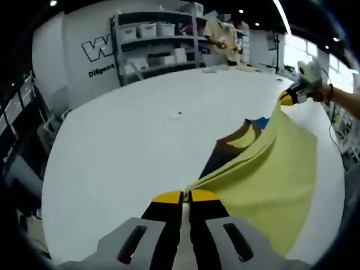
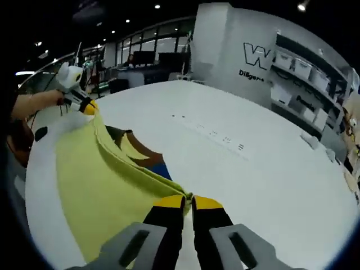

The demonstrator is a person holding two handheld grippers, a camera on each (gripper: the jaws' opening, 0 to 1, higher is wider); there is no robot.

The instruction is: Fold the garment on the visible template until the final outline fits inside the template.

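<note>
A yellow garment [image 1: 275, 169] with a brown and blue print hangs stretched between both grippers above a white table [image 1: 124, 140]. In the left gripper view my left gripper [image 1: 186, 197] is shut on one edge of the cloth at the bottom. The right gripper [image 1: 288, 99] holds the far edge at the upper right. In the right gripper view my right gripper [image 2: 188, 201] is shut on the garment [image 2: 101, 180]. The left gripper [image 2: 87, 107] pinches the other end at the upper left, held by a hand. No template outline shows on the table.
Grey shelving [image 1: 163, 39] with white bins stands against a white wall with lettering behind the table. In the right gripper view, small dark marks [image 2: 214, 134] dot the white table [image 2: 264, 169], and more shelves [image 2: 304, 73] stand at the right.
</note>
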